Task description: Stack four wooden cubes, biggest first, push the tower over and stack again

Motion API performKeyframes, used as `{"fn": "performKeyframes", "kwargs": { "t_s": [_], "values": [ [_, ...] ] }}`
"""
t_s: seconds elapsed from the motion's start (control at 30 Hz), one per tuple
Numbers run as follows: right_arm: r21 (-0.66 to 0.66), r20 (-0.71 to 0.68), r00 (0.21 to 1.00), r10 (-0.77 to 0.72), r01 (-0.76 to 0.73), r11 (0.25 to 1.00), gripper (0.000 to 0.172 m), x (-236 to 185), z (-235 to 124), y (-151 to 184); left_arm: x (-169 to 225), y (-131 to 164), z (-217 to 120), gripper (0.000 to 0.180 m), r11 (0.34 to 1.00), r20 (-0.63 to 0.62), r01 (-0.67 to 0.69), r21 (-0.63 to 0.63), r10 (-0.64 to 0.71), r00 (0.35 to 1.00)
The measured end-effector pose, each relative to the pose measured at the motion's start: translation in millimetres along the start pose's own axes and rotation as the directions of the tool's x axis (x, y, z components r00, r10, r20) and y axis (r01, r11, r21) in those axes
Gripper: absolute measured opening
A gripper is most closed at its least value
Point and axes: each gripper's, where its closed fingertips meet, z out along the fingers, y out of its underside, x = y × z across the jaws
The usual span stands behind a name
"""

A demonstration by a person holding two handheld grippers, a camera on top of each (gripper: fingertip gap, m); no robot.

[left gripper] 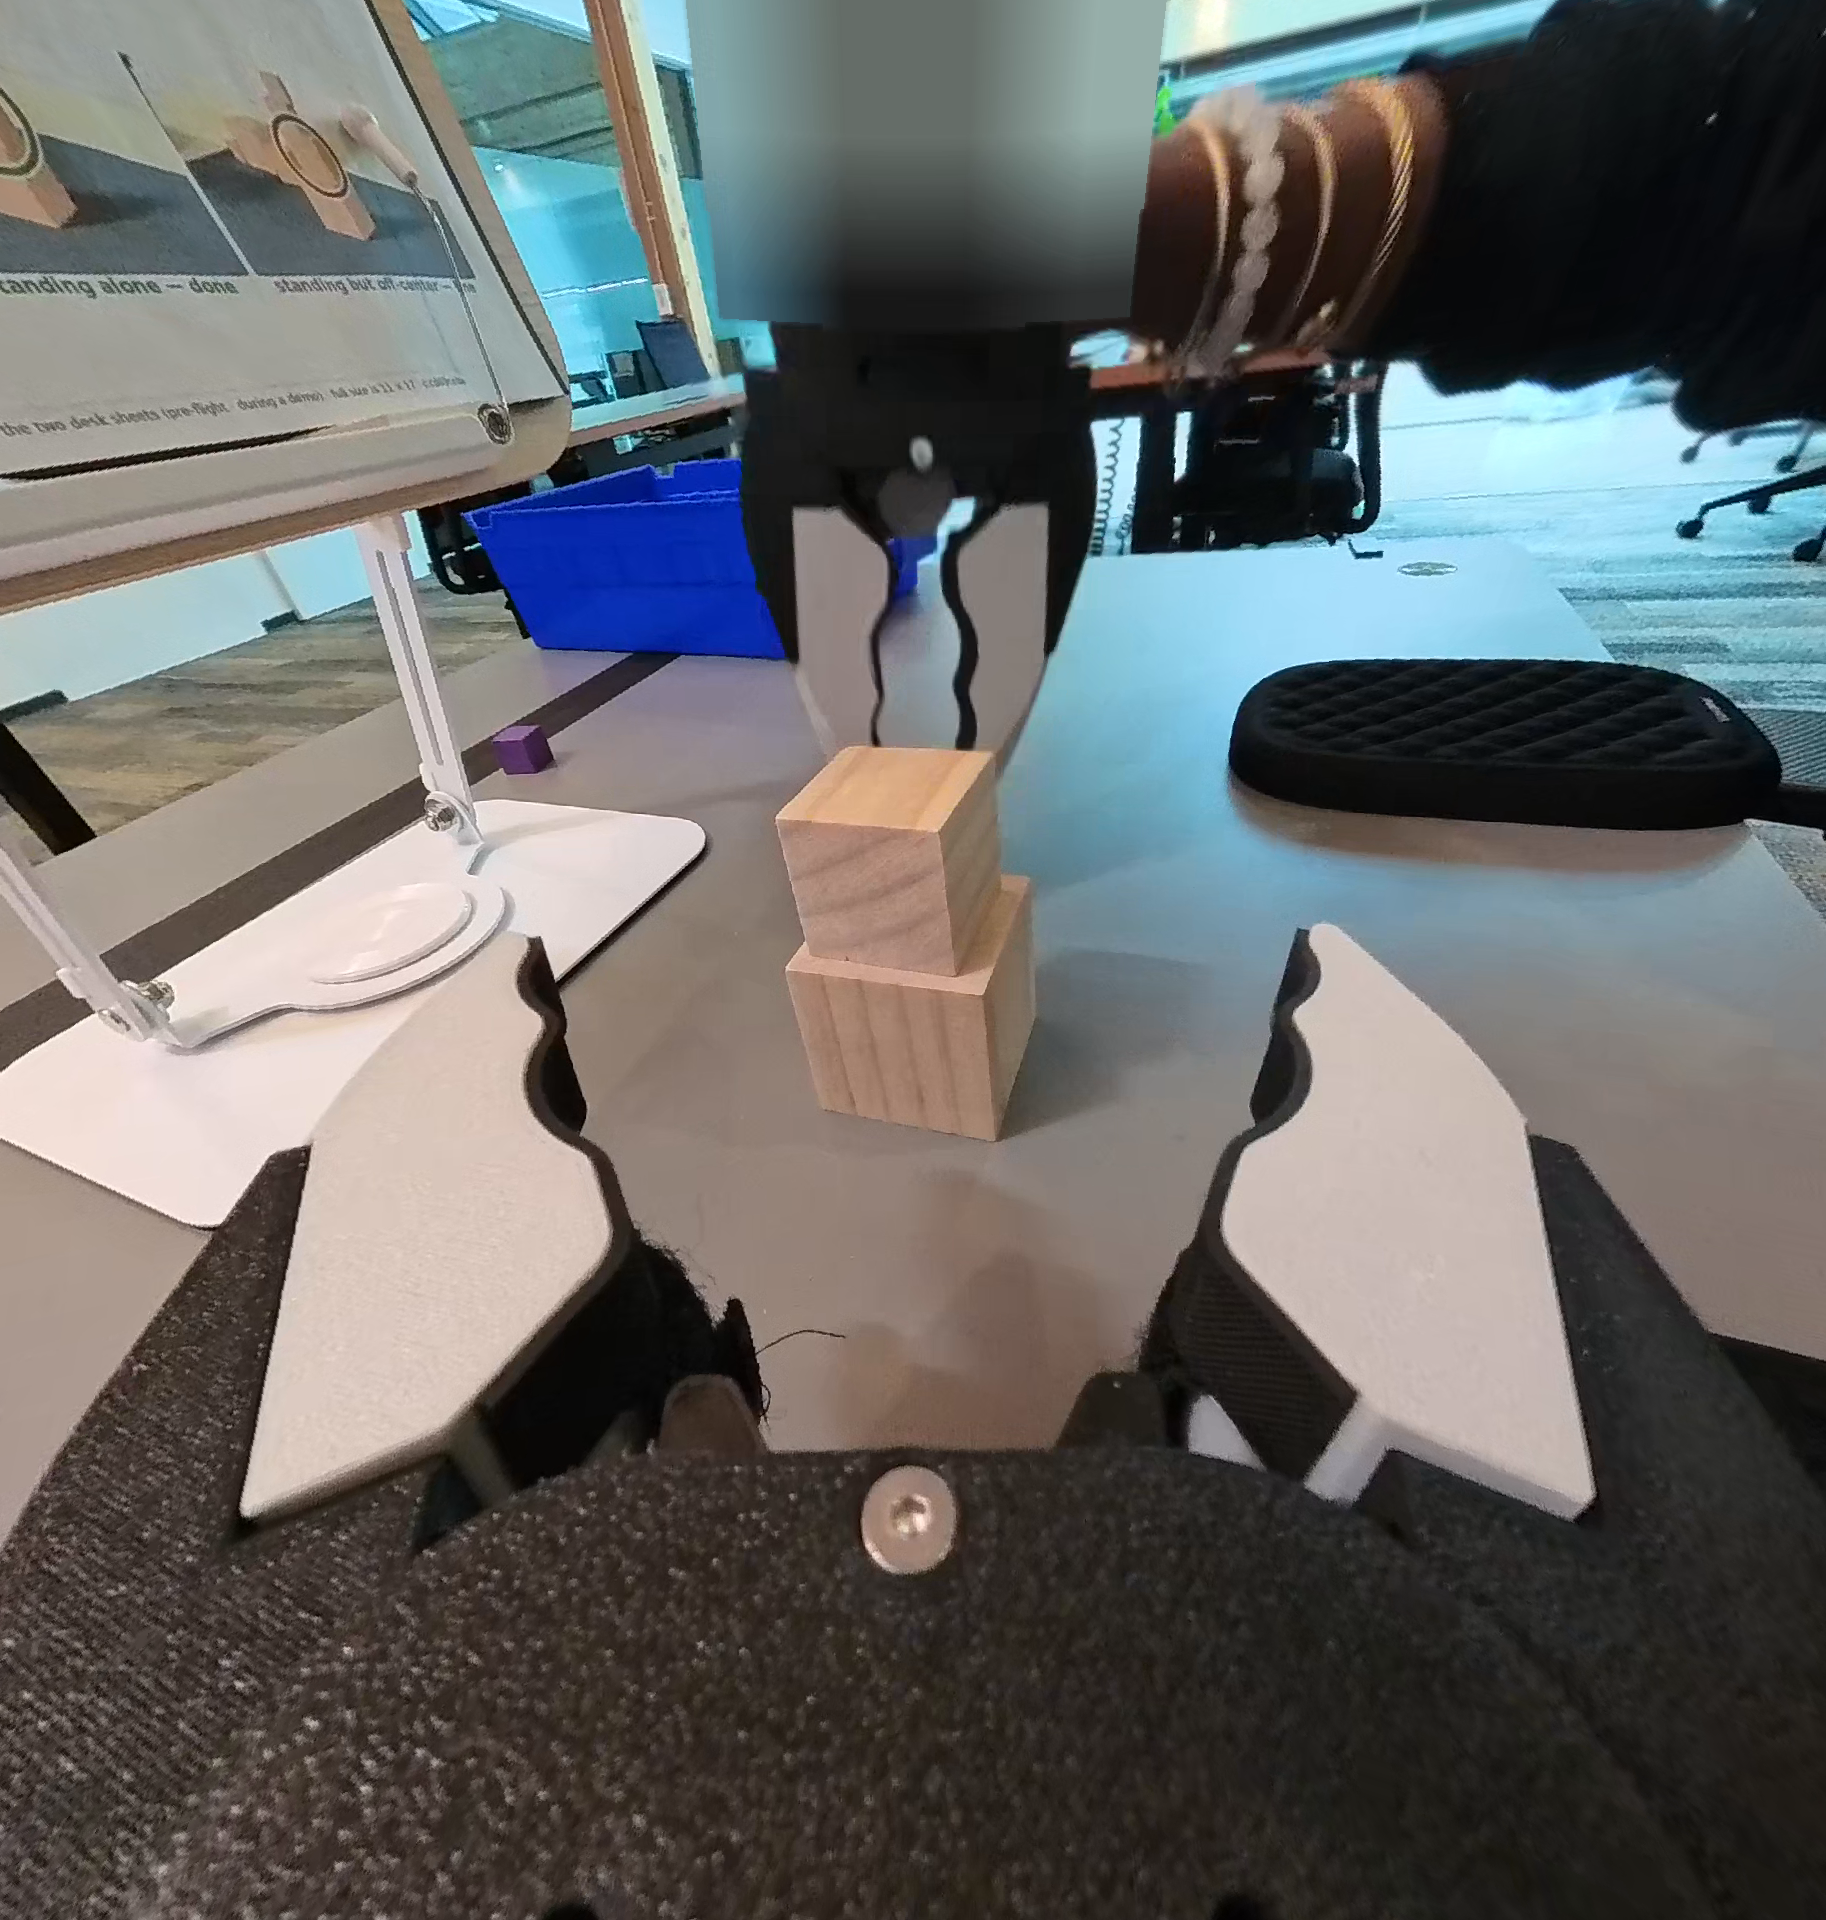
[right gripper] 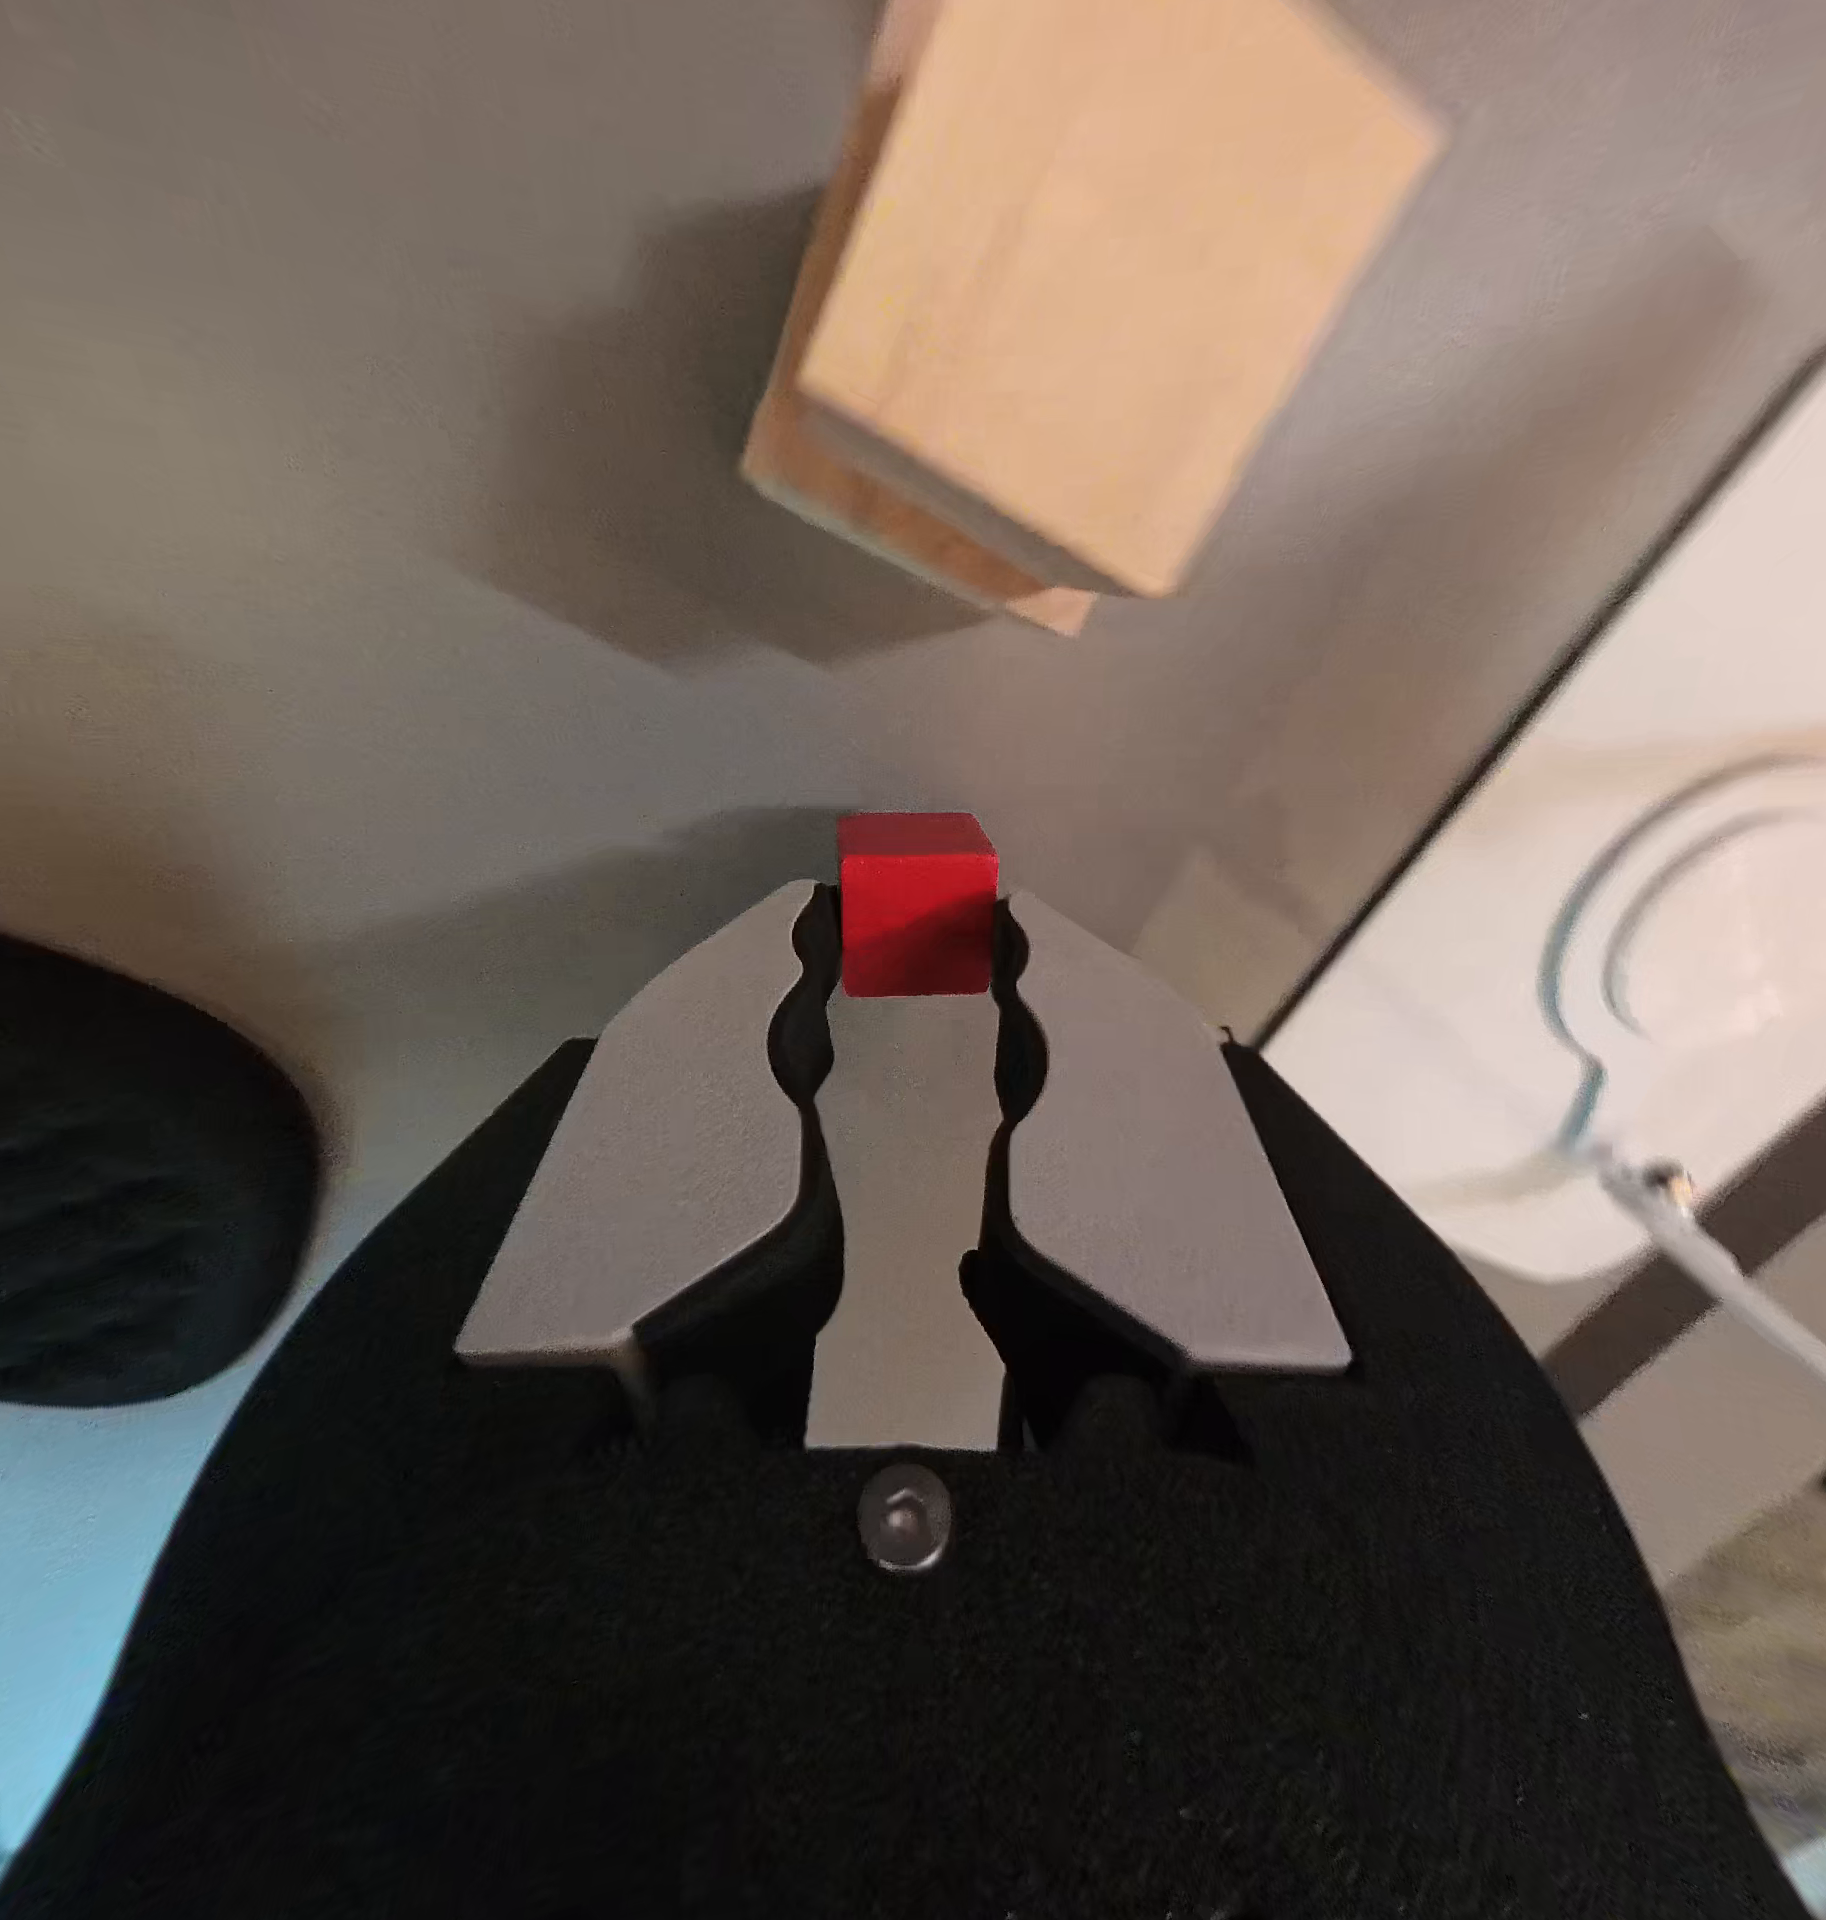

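Two plain wooden blocks stand stacked on the grey table (left gripper: 1304,935), the upper block (left gripper: 888,862) turned a little on the lower block (left gripper: 909,1049). My left gripper (left gripper: 919,951) is wide open and empty, its fingers (left gripper: 441,1195) on either side in front of the stack and apart from it. My right gripper (right gripper: 914,904) is shut on a small red cube (right gripper: 914,920), with both pads pressed on its sides. In the left wrist view the right gripper (left gripper: 919,717) points down just behind the stack, which hides its tips and the cube. The stack (right gripper: 1085,343) lies ahead of the red cube in the right wrist view.
A white stand base (left gripper: 369,935) carries a board with a printed sheet (left gripper: 213,260) at the left. A small purple cube (left gripper: 522,749) and a blue bin (left gripper: 628,571) lie farther back. A black padded cushion (left gripper: 1491,748) sits at the right. A person's sleeved arm with bracelets (left gripper: 1304,208) is above. One gripper's finger ends stand about 15 centimetres off the other's. To the upper block (left gripper: 888,862): left tips about 4 centimetres, right tips about 11 centimetres.
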Motion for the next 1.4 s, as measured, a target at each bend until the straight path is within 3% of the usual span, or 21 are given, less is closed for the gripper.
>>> {"fn": "performKeyframes", "kwargs": {
  "t_s": [0.23,0.4,0.6,1.4],
  "values": [
    [-0.016,-0.049,0.956,0.288,-0.289,0.957,0.027,14.5,-70.2,-32.2,-0.4,-0.4,-0.4,0.127,1.0,0.003,-0.001,0.004,0.001,1.0],
    [-0.012,-0.063,0.897,0.438,-0.439,0.898,0.027,20.7,-94.0,-58.8,-0.5,-0.3,-0.2,0.127,1.0,0.006,-0.003,0.003,0.003,1.0],
    [-0.09,-0.053,0.888,0.456,-0.459,0.884,0.027,15.3,-81.8,-71.8,-0.5,0.0,-0.1,0.126,1.0,0.005,-0.005,0.001,0.005,1.0],
    [-0.072,-0.043,0.882,0.469,-0.471,0.879,0.027,19.5,-51.0,-77.9,1.0,1.5,0.9,0.124,1.0,0.0,-0.014,-0.011,0.014,1.0]
  ]
}}
